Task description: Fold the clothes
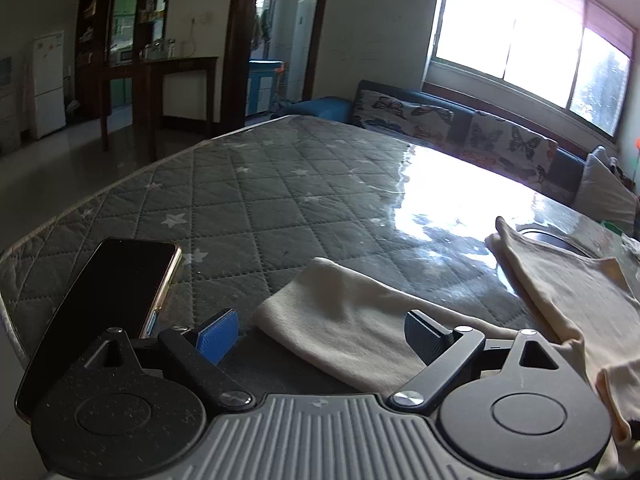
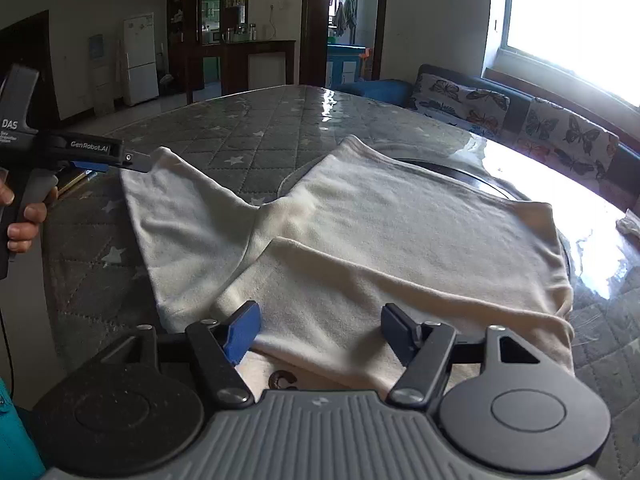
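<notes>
Garment (image 2: 360,232) just ahead of right gripper (image 2: 320,332)

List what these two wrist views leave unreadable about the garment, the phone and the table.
- Garment: near hem hidden behind the right gripper in the right wrist view; cut off by the right edge in the left wrist view.
- Phone: lower end hidden behind the left gripper; screen dark.
- Table: far side washed out by window glare.
- Dark round thing under the garment: mostly covered, unidentifiable.

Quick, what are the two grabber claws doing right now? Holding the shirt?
Left gripper: open, holding nothing; a cream sleeve lies under it.
Right gripper: open, holding nothing, above the cream shirt.
</notes>
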`<action>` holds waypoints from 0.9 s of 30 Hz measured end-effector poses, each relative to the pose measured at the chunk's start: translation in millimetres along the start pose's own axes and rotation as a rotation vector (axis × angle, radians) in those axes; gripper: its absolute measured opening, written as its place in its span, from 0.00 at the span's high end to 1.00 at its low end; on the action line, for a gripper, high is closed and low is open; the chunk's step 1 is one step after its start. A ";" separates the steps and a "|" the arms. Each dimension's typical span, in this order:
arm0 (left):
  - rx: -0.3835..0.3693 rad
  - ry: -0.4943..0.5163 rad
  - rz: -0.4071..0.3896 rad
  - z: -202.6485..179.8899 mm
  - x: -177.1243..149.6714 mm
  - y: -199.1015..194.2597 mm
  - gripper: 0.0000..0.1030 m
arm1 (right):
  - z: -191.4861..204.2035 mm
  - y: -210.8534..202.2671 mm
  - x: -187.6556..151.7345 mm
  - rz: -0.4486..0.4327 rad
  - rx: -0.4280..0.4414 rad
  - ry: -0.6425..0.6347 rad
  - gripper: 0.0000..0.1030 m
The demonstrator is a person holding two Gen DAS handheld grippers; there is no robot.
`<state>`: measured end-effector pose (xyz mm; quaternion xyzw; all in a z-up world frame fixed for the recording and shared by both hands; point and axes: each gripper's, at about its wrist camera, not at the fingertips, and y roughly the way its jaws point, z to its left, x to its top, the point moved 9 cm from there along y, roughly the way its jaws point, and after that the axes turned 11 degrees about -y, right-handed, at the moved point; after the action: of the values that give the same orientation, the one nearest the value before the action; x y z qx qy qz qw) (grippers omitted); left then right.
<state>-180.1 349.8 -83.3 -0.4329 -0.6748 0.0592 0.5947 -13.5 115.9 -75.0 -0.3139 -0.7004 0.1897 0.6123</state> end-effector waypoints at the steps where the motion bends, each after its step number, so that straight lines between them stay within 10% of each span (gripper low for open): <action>1: 0.009 -0.015 0.008 3.4 0.4 2.3 0.12 | 0.0 -2.7 0.5 -0.006 -0.004 0.001 0.33; 7: 0.026 -0.065 -0.006 10.3 3.6 6.0 0.37 | -10.7 -19.3 6.2 -0.043 -0.035 0.016 0.33; 12: 0.037 -0.107 -0.008 19.2 6.4 4.4 0.84 | -15.0 -25.9 5.6 -0.057 -0.047 0.033 0.33; 18: -0.105 -0.168 0.008 1.4 12.5 -12.8 0.91 | -20.7 -36.1 4.2 -0.078 -0.046 0.078 0.33; 27: -0.494 -0.023 0.052 -130.6 23.0 -69.3 0.91 | -49.9 -57.0 -10.6 -0.106 -0.105 0.173 0.34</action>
<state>-102.3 265.2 12.5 -0.5817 -0.6642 -0.0874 0.4614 24.0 61.2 -36.9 -0.3232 -0.6696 0.0925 0.6623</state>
